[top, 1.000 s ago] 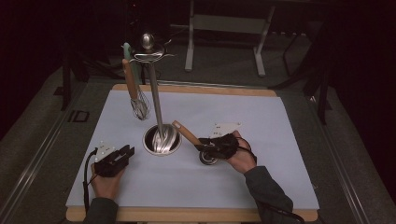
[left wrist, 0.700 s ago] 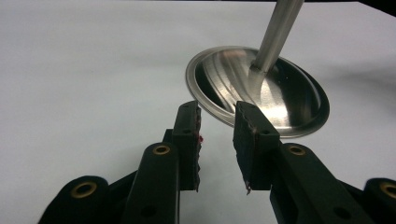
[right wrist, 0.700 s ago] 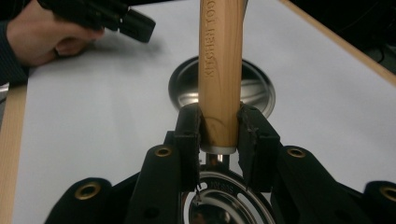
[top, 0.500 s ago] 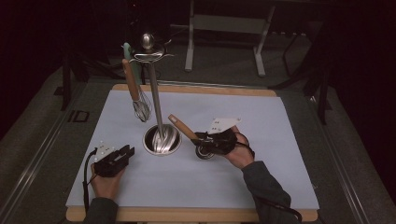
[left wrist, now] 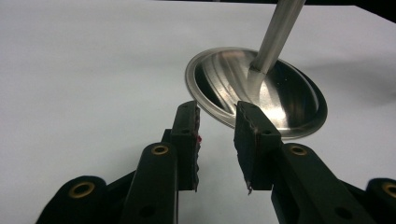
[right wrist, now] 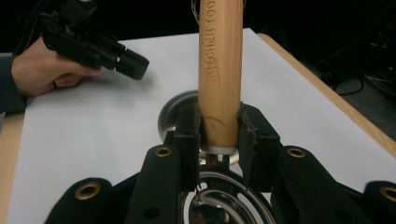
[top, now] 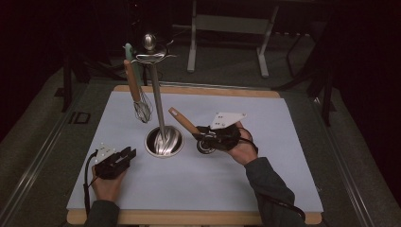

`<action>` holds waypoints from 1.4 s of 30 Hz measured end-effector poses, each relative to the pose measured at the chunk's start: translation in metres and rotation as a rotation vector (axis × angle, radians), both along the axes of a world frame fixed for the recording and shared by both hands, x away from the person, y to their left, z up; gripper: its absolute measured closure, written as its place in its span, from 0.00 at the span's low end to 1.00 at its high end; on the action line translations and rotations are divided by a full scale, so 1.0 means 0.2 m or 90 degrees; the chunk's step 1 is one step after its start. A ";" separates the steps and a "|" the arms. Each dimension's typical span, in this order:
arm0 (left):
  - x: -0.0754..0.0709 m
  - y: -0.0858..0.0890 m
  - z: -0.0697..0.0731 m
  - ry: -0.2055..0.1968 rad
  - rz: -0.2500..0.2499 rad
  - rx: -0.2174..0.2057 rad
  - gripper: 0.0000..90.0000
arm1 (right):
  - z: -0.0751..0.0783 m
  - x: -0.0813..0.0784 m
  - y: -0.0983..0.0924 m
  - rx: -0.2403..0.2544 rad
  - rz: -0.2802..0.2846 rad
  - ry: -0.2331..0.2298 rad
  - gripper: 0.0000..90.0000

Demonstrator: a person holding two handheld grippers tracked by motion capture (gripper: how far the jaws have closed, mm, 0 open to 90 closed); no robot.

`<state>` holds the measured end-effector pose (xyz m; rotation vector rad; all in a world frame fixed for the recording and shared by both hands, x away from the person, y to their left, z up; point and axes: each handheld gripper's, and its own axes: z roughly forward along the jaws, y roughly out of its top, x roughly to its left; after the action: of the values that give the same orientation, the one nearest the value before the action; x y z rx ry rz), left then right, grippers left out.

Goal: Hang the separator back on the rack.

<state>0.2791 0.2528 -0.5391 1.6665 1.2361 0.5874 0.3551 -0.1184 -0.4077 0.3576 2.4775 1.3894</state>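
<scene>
A metal utensil stand (top: 163, 141) rises from a round dished base to a knob on top. From one of its hooks hangs a whisk (top: 137, 97) with a wooden handle. My right gripper (top: 201, 135) is shut on a wooden-handled utensil (top: 182, 120), held just right of the base. The handle slants up to the left and its round metal head (top: 205, 145) hangs low. In the right gripper view both pads of the right gripper (right wrist: 219, 126) press on the utensil's handle (right wrist: 220, 56). My left gripper (top: 128, 153) rests open and empty on the mat. In its own view the left gripper (left wrist: 217, 116) faces the stand's base (left wrist: 280, 100).
A pale mat (top: 265, 137) covers the wooden table (top: 189, 217). The stand's pole (left wrist: 278, 32) is upright close ahead of my left jaws. A hand with the left gripper (right wrist: 93, 42) is at the upper left of the right gripper view. Dark floor and a metal frame (top: 227, 23) lie beyond the table.
My right gripper has lifted a little with the wooden-handled utensil, so its round head is higher off the mat. The left gripper has stayed where it was.
</scene>
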 end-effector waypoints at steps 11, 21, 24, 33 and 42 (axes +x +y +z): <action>0.00 0.00 0.00 -0.002 -0.002 -0.001 0.78 | 0.05 -0.01 0.05 0.022 0.012 -0.014 0.79; 0.00 0.00 0.00 -0.001 -0.002 0.000 0.78 | 0.10 -0.02 0.07 0.017 0.036 -0.031 0.79; 0.00 0.00 0.00 0.000 -0.002 -0.001 0.78 | 0.12 -0.02 0.07 0.024 0.045 -0.034 0.79; 0.00 0.00 0.00 0.000 -0.003 -0.002 0.78 | 0.19 -0.03 0.09 0.040 0.068 -0.053 0.79; 0.00 0.00 0.00 0.000 -0.003 -0.001 0.78 | 0.26 -0.03 0.08 0.055 0.078 -0.062 0.79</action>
<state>0.2791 0.2526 -0.5392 1.6675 1.2319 0.5839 0.3483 -0.1019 -0.3557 0.1538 2.4015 1.5277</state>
